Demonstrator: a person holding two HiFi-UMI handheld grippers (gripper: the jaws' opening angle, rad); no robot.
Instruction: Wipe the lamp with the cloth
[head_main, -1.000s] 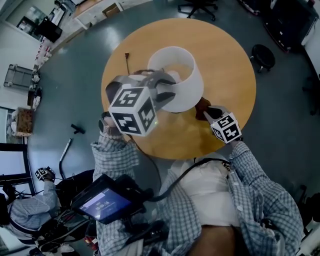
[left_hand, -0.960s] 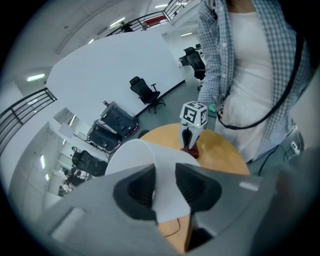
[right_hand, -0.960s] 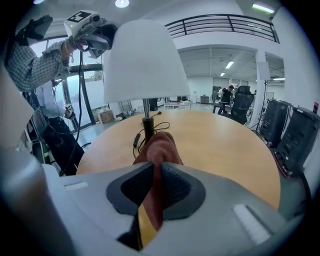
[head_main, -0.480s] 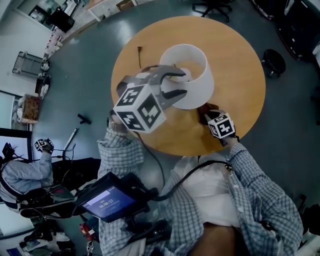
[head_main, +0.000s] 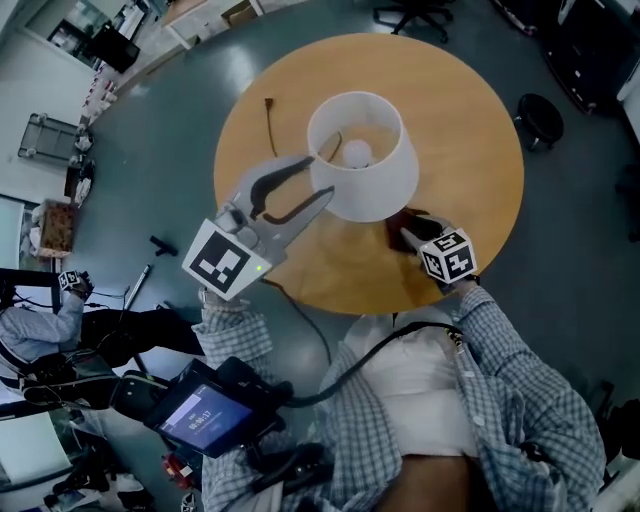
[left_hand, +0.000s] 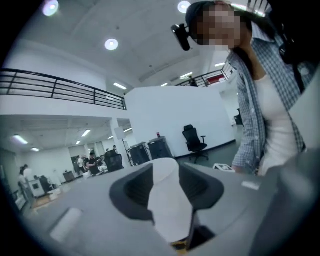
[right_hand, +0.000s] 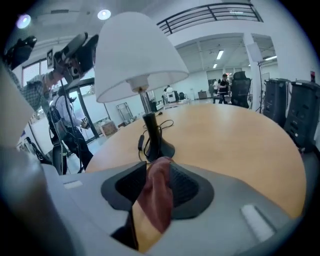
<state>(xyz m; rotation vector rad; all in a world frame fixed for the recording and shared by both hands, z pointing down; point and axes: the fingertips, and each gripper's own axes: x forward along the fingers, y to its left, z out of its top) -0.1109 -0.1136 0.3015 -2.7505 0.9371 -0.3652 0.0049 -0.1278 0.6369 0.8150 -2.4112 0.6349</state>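
The left gripper (head_main: 322, 176) is held up at the left side of the lamp (head_main: 362, 190), level with its white shade (head_main: 385, 180). Its jaws have just been opening and stand well apart. In the head view their tips reach the shade's left wall, one by the rim and one lower against the outside. In the left gripper view the shade fills the gap between the two dark pads. The pads do not look clamped on it, though I cannot tell whether one of them brushes the wall.

The right gripper (right_hand: 159, 167) is low over the round wooden worktop (head_main: 470, 120), on the near side of the lamp, angled down toward the lamp's black base (right_hand: 163, 149). Its jaws have also just been opening and now stand wide. The dark red cloth (right_hand: 156, 197) sits bunched in the gap between them, rising to about the tips, loose rather than pinched. In the head view the cloth lies on the worktop just below the shade's near edge, at the tips of these jaws.

The lamp stands upright near the middle of the worktop, with its black stem (right_hand: 149, 127) rising from the base and a thin dark cord (head_main: 268, 125) trailing off to its left.
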